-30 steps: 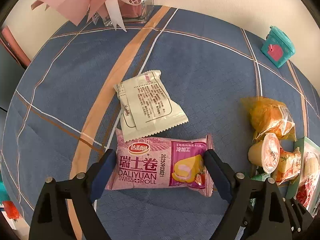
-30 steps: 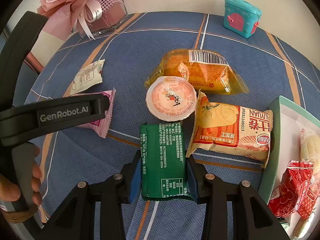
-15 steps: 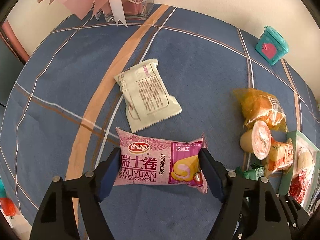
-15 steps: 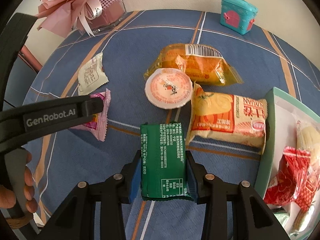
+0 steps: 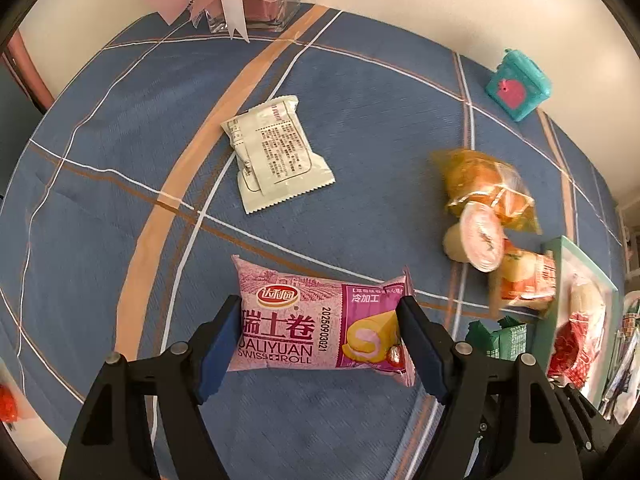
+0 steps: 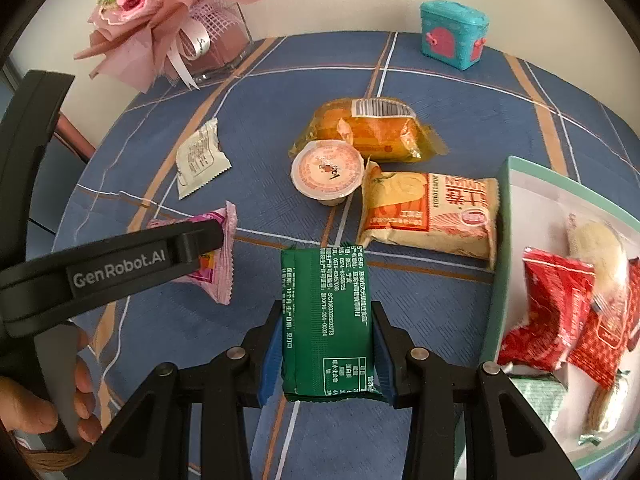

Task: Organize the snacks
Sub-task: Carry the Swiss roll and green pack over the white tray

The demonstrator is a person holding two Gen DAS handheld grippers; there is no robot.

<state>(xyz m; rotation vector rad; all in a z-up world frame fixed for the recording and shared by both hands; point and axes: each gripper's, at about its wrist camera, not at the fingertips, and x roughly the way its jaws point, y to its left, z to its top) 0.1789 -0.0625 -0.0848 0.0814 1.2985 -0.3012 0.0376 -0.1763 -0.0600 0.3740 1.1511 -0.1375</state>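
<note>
My left gripper is shut on a pink Swiss roll packet, held lengthwise between the blue pads above the blue tablecloth; the packet also shows in the right wrist view. My right gripper is shut on a green snack packet, lifted just above the cloth; it also shows in the left wrist view. A teal-rimmed tray at the right holds red packets and a pale pastry.
On the cloth lie a white packet, an orange bread packet, a jelly cup and an orange-and-cream Swiss roll packet. A teal toy box and a pink bouquet in a glass vase stand at the far edge.
Both grippers have lifted with their packets: the table looks farther away in both views. The right view has shifted so more of the tray shows.
</note>
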